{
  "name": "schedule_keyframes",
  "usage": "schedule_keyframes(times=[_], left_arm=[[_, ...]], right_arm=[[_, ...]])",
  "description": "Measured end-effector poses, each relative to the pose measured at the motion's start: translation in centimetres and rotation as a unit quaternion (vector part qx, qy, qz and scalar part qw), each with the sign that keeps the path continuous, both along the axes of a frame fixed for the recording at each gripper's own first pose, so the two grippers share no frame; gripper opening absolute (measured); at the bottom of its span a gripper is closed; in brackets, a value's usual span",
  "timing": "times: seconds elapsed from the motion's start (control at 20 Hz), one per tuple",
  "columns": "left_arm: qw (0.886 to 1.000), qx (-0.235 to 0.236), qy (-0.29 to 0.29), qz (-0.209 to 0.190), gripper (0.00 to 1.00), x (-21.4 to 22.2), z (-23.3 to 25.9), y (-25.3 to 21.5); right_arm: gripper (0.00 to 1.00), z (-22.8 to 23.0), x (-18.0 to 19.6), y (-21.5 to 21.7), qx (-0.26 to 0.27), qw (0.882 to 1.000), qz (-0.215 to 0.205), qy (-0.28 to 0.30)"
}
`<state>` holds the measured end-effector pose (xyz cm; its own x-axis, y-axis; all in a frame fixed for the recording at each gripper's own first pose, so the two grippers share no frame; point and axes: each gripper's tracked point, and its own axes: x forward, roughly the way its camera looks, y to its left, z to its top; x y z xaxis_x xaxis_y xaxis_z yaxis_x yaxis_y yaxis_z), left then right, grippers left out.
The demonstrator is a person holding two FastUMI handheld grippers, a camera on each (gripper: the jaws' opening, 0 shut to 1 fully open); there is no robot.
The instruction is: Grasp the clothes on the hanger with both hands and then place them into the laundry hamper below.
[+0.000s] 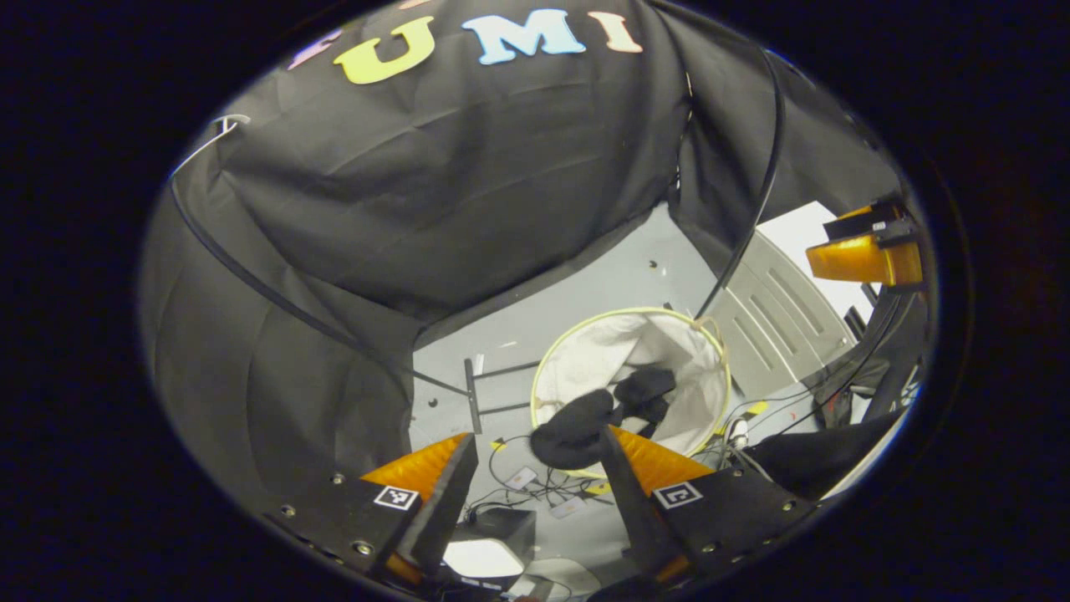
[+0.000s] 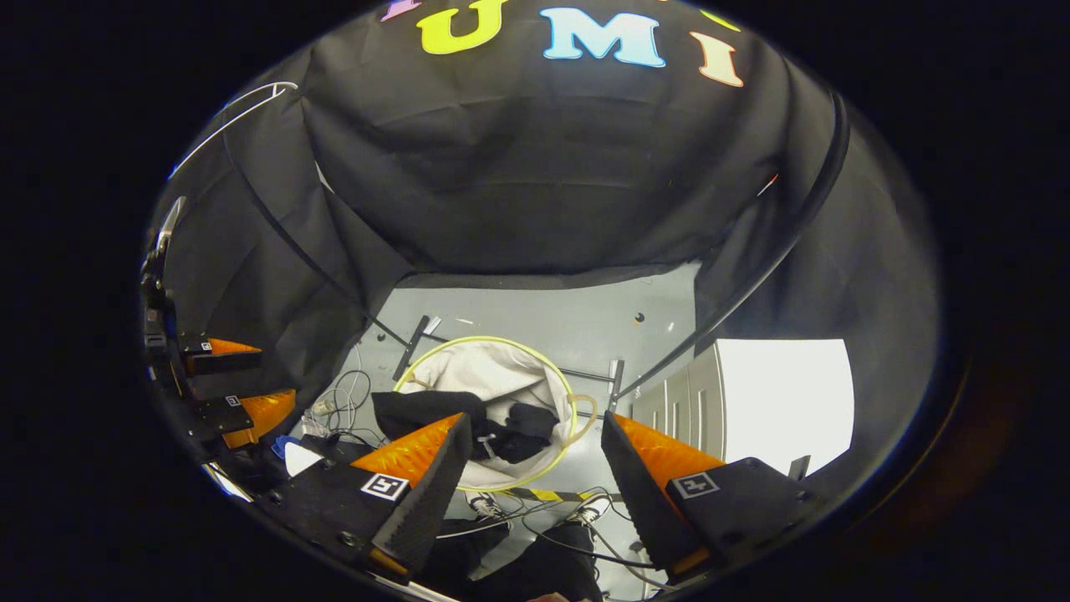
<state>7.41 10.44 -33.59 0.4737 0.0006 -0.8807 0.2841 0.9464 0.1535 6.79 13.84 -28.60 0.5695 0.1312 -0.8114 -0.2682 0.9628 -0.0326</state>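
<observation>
Left gripper view looks down past the left gripper, fingers spread and holding nothing. The right gripper hangs likewise, fingers apart. Dark, crumpled clothes lie inside the white laundry hamper, partly draped over its rim.

Black clothes, white hamper w/ yellow-green rim, grey floor, yellow-blk striped tape

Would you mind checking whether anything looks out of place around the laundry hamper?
Yes. The dark clothes are not fully inside the laundry hamper: part lies in the white liner, while a bunch drapes over the near rim and hangs outside. Loose cables also trail on the floor beside it.
</observation>
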Motion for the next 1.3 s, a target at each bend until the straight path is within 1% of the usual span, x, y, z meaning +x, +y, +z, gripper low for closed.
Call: schedule_keyframes(times=[0.05, 0.1, 0.15, 0.2, 0.25, 0.35, 0.45, 0.5, 0.7, 0.85, 0.95, 1.05, 1.15, 1.25, 1.3], left_arm=[[1.0, -0.007, -0.011, 0.007, 0.86, 0.1, 0.8, 0.1], [0.999, -0.015, -0.026, 0.016, 0.87, 0.7, 1.9, 0.1], [0.998, -0.027, -0.043, 0.023, 0.87, 1.3, 3.3, -0.1], [0.997, -0.039, -0.06, 0.032, 0.87, 2.1, 4.8, -0.4], [0.995, -0.049, -0.079, 0.04, 0.87, 2.3, 6.6, -0.6], [0.989, -0.066, -0.121, 0.057, 0.86, 2.9, 9.8, -1.5], [0.979, -0.082, -0.168, 0.075, 0.87, 3.6, 13.5, -3.2], [0.974, -0.089, -0.19, 0.085, 0.86, 3.8, 15.4, -4.2], [0.947, -0.121, -0.272, 0.118, 0.87, 4.1, 22.2, -9.2], [0.926, -0.131, -0.323, 0.142, 0.85, 4.5, 27.3, -11.4], [0.911, -0.138, -0.353, 0.159, 0.86, 4.9, 30.5, -12.9], [0.898, -0.14, -0.377, 0.179, 0.86, 5.6, 32.5, -13.2], [0.881, -0.13, -0.412, 0.194, 0.86, 5.2, 35.4, -13.3], [0.866, -0.126, -0.441, 0.198, 0.86, 4.1, 38.0, -14.2], [0.86, -0.127, -0.454, 0.195, 0.86, 3.6, 39.2, -14.8]], right_arm=[[0.99, 0.3, -0.2, 0.3, 0.008, 1.0, 0.0, -0.003], [0.94, 0.8, -0.1, 0.6, 0.017, 1.0, -0.001, -0.007], [0.98, 1.3, -0.1, 0.7, 0.025, 1.0, 0.0, -0.013], [0.98, 1.9, 0.2, 0.8, 0.029, 0.999, 0.002, -0.02], [0.94, 2.4, 0.2, 0.5, 0.033, 0.999, 0.004, -0.027], [0.94, 3.7, 0.5, -0.3, 0.043, 0.998, 0.006, -0.043], [0.94, 5.8, 1.1, -1.3, 0.06, 0.996, 0.006, -0.067], [0.98, 7.1, 1.4, -2.2, 0.067, 0.994, 0.003, -0.082], [0.98, 11.9, 2.6, -6.4, 0.102, 0.984, -0.01, -0.143], [0.98, 14.6, 3.1, -9.6, 0.126, 0.975, -0.013, -0.181], [0.98, 16.7, 3.5, -11.5, 0.142, 0.967, -0.01, -0.212], [0.99, 18.7, 3.7, -13.3, 0.161, 0.957, -0.009, -0.24], [0.98, 20.5, 4.0, -14.8, 0.177, 0.947, -0.01, -0.266], [0.98, 22.1, 4.2, -16.2, 0.179, 0.94, -0.012, -0.292], [0.98, 22.9, 4.3, -16.7, 0.178, 0.936, -0.014, -0.303]])
